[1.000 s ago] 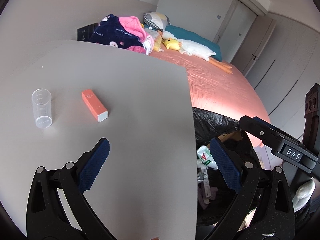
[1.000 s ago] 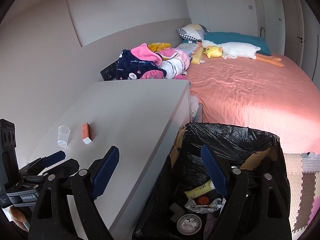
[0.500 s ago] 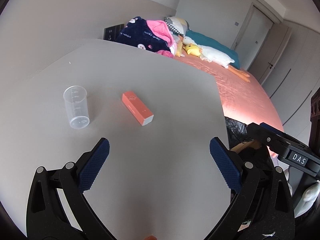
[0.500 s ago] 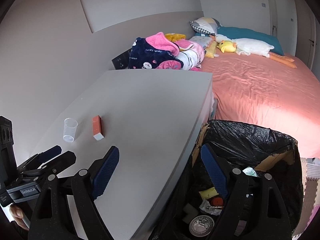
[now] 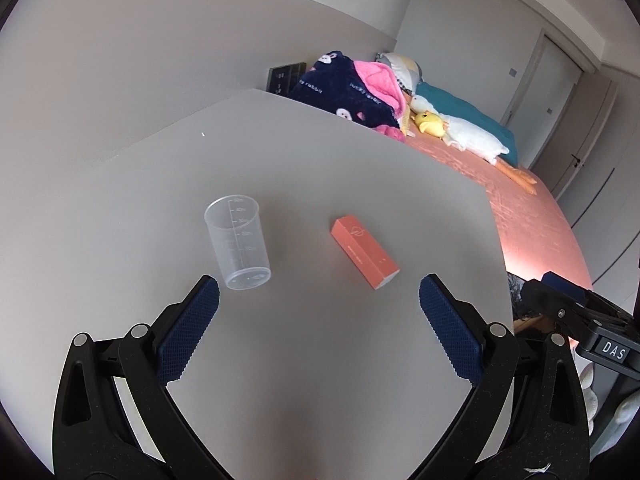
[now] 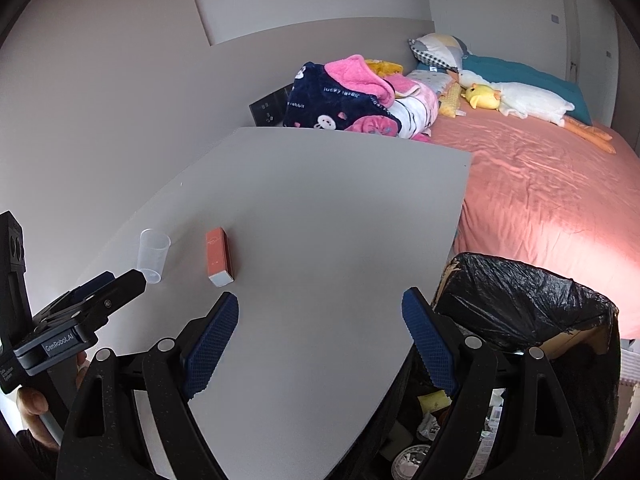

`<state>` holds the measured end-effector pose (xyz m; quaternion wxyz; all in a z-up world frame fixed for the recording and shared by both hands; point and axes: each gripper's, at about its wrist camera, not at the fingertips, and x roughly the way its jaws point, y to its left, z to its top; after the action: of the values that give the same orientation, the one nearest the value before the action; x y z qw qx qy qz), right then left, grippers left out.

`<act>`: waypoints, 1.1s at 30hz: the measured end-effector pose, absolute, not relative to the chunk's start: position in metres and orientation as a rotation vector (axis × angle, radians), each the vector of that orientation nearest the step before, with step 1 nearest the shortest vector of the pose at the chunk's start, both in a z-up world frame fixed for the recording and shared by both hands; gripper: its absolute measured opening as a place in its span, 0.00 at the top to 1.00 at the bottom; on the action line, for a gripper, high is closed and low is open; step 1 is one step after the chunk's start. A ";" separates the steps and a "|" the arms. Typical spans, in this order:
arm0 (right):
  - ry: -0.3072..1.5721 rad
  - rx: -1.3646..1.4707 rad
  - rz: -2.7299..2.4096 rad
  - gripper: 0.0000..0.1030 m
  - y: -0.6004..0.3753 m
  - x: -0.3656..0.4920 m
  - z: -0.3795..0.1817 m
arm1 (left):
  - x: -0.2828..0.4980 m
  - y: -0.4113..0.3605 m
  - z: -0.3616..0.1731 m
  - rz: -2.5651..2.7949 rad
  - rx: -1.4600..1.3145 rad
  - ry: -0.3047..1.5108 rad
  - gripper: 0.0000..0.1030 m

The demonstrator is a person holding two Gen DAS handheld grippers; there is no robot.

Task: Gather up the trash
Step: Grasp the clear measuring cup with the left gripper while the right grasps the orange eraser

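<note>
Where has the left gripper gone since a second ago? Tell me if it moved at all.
Yes. The left gripper moved away from the trash bag and in over the table, closing on the clear cup and orange box.

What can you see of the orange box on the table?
The orange box is a small, long carton, apparently cardboard, with faint print on its top and a pale end facing the cameras. It lies flat on the grey table, closed as far as shows, right of the clear measuring cup, touching neither it nor a gripper.
</note>
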<state>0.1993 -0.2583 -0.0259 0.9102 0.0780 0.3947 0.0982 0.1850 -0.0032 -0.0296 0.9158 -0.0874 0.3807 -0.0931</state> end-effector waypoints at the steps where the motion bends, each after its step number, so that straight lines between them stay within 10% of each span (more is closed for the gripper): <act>1: 0.816 0.160 0.206 0.18 -0.257 0.201 -0.026 | 0.188 -0.001 -0.031 -0.186 -0.183 0.787 0.06; 21: 0.854 0.085 0.306 0.28 -0.211 0.233 -0.041 | 0.240 0.030 -0.060 -0.069 -0.290 0.896 0.46; 33: 0.888 -0.003 0.345 0.39 -0.168 0.250 -0.051 | 0.253 0.033 -0.065 -0.040 -0.254 0.881 0.51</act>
<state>0.2497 -0.1684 -0.0511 0.8886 -0.0016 0.4276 0.1660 0.2530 0.0334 -0.0645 0.8965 -0.1225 0.4254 -0.0194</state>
